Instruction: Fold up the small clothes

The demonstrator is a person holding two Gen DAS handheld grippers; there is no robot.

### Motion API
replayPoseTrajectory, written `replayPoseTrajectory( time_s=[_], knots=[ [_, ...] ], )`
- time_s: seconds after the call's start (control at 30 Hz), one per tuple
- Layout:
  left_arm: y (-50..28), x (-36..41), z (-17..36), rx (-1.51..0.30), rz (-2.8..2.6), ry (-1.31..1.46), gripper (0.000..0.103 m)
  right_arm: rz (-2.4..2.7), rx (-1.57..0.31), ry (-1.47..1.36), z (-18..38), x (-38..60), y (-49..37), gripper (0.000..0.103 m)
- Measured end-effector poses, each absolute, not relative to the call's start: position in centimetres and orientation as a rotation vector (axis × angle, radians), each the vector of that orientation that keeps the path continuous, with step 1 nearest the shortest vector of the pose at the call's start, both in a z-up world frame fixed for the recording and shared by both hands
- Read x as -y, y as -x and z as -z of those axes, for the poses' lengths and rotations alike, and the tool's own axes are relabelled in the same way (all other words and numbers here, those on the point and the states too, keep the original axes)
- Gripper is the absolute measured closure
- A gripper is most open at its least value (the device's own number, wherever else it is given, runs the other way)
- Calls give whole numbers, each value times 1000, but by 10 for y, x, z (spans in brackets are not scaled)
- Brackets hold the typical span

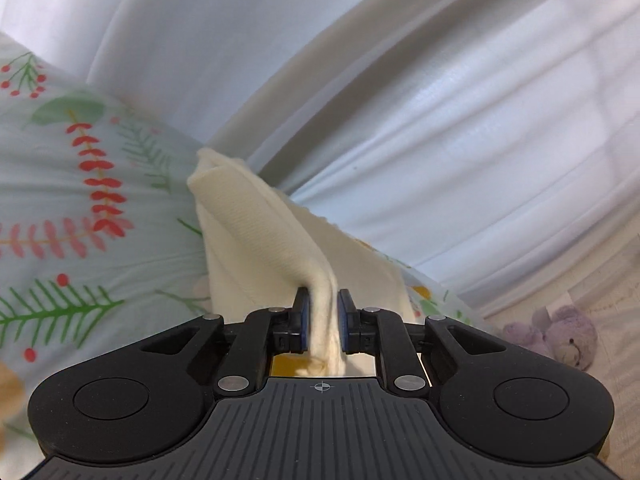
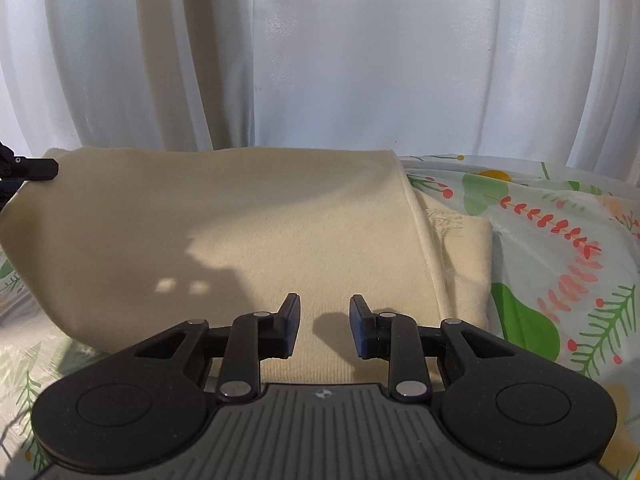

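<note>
White curtains (image 2: 360, 60) hang in long soft vertical pleats across the whole background, thin enough to glow with daylight, and in the left wrist view a heavier cream drape (image 1: 340, 52) runs among them in a broad curved band. Below them spreads a pale, smooth, slightly glossy cloth (image 2: 560, 240) printed with green fern sprigs, red leaf stems and berries. On it lies the cream garment (image 2: 248, 232), a thick matte knit with a fine ribbed weave, folded into a wide soft-edged slab; along its right side a stitched hem curves over a lower layer that juts out with a small frayed patch. The right gripper (image 2: 324, 320) hovers low over the near edge of the garment, its black jaws spread apart with bare fabric between the blue pads, gripping nothing. The left gripper (image 1: 323, 312) has its jaws pressed in on a bunched corner of the same cream garment (image 1: 256, 224), which rises from the pinch as a taut, creased ridge above the printed cloth (image 1: 60, 200). At the far right edge of the left wrist view, a small fuzzy lilac plush toy (image 1: 564, 336) lies on a pale surface.
</note>
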State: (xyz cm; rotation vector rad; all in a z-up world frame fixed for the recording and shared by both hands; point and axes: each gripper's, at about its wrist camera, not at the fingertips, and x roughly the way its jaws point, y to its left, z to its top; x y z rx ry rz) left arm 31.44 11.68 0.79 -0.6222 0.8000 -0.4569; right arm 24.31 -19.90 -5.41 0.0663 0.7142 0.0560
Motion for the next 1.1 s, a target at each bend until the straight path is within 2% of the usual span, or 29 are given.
replayPoseTrajectory(
  time_s=[0.1,0.3,0.37,0.73,0.9,1.1],
  knots=[
    [-317,-71,-1,-839,530,564,87,-59,-714,-96,53,202,-243,77],
    [-316,-10,49,-954,508,458,86,-64,-739,-93,57,206,-243,77],
    [-303,-5,48,-910,505,425,83,-64,-748,-99,60,209,-244,77],
    [-279,-52,11,-848,439,467,82,-125,-755,-192,57,216,-256,76],
    [-292,-69,35,-927,323,499,84,-247,-783,-445,55,231,-284,76],
    [-292,-55,43,-943,381,483,84,-401,-913,-768,86,231,-333,76]
  ],
)
